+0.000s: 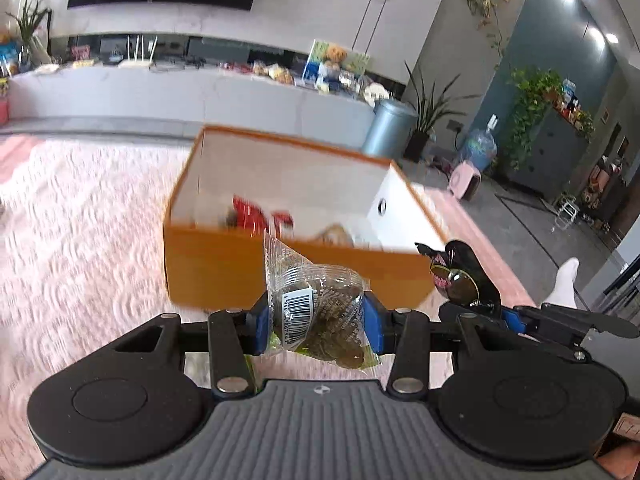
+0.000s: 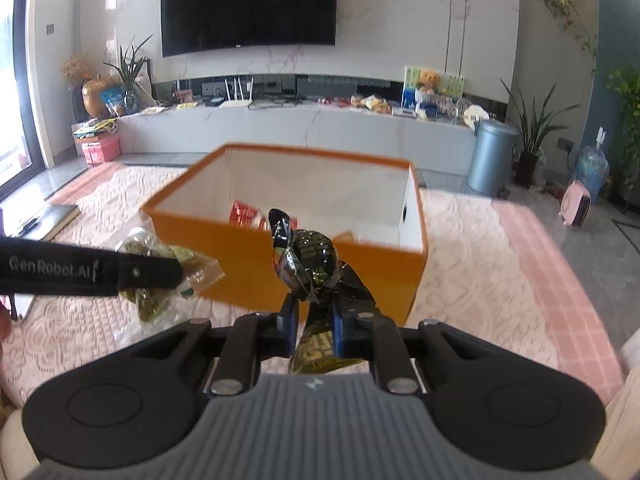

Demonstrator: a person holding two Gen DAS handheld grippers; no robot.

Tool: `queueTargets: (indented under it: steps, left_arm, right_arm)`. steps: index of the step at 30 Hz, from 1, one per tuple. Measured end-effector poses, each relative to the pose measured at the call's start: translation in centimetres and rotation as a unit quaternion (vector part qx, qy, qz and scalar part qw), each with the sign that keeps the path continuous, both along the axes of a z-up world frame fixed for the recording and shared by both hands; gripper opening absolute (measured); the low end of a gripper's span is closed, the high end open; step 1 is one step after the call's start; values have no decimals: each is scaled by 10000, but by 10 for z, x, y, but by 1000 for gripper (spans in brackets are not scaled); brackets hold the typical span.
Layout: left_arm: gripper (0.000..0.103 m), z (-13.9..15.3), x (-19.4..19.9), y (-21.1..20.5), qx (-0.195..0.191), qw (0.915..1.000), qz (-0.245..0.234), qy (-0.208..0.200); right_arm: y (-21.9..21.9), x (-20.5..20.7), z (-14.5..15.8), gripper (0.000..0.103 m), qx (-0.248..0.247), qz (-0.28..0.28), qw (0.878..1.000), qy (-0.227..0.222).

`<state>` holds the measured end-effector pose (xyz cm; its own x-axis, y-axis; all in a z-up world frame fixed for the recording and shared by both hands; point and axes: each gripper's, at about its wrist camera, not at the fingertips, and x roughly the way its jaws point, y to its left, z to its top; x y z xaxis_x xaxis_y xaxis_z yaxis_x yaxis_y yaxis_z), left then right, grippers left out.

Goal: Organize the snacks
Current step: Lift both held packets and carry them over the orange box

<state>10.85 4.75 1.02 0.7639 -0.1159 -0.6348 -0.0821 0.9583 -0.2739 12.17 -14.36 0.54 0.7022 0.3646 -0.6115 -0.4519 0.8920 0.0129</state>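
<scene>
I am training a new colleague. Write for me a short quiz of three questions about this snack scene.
1. True or false: the left tool is empty.
2. What does the right tool hold? A) a red packet B) a dark foil packet C) nothing
3. Fill in: the orange box stands on a pink ____.

Key
1. False: it grips a clear packet of brown snacks.
2. B
3. Rug; a red packet already lies inside the box.

Ahead of your tongs, a dark television hangs on the marble wall above a long white cabinet; pink carpet lies below.
</scene>
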Motion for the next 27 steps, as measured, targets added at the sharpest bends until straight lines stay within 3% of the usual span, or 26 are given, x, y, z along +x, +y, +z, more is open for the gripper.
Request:
queueTargets:
  steps: [11,27]
  left_arm:
    - [51,17,41,-5,306,9993,60,-218]
    - [51,-11,99,9,553,9982,175,159]
  right_arm:
    - [22,39,32,11,-338,321,9980,-417]
    - [55,119,5,5,-751,392,9963,133]
